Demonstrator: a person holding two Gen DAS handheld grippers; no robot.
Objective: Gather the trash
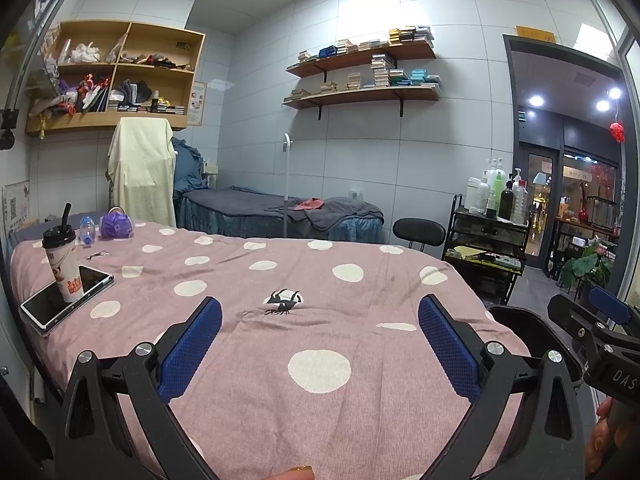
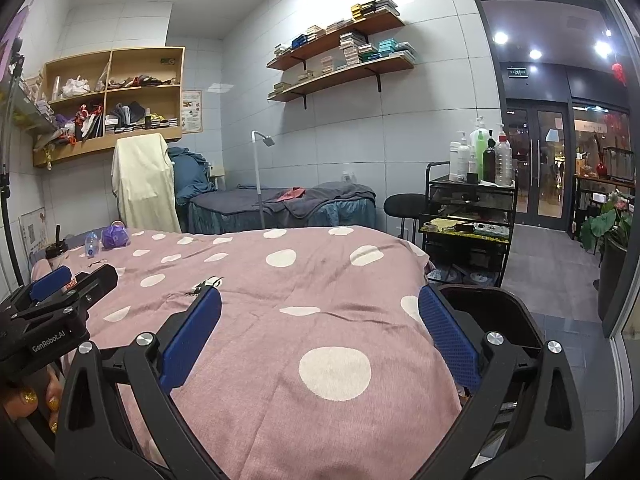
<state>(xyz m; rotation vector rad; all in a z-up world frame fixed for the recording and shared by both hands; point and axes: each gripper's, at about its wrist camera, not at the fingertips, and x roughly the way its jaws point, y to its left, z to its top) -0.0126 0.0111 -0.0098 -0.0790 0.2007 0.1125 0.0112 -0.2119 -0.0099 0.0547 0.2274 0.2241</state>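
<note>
A drink cup (image 1: 62, 266) with a black lid and straw stands on a tablet (image 1: 66, 294) at the left of a pink polka-dot bed (image 1: 320, 280). A small plastic bottle (image 1: 87, 231) and a crumpled purple bag (image 1: 116, 225) lie at the bed's far left; both show in the right wrist view, the bottle (image 2: 91, 244) and the bag (image 2: 115, 237). A black bin (image 2: 492, 312) stands at the bed's right side. My left gripper (image 1: 320, 320) is open and empty over the bed. My right gripper (image 2: 320, 312) is open and empty, above the bed's right edge beside the bin.
A black stool (image 1: 419, 231) and a black trolley (image 1: 486, 248) with bottles stand right of the bed. A second bed with grey covers (image 1: 280, 212) lies behind. A doorway (image 1: 568, 184) opens at the right. Shelves hang on the walls.
</note>
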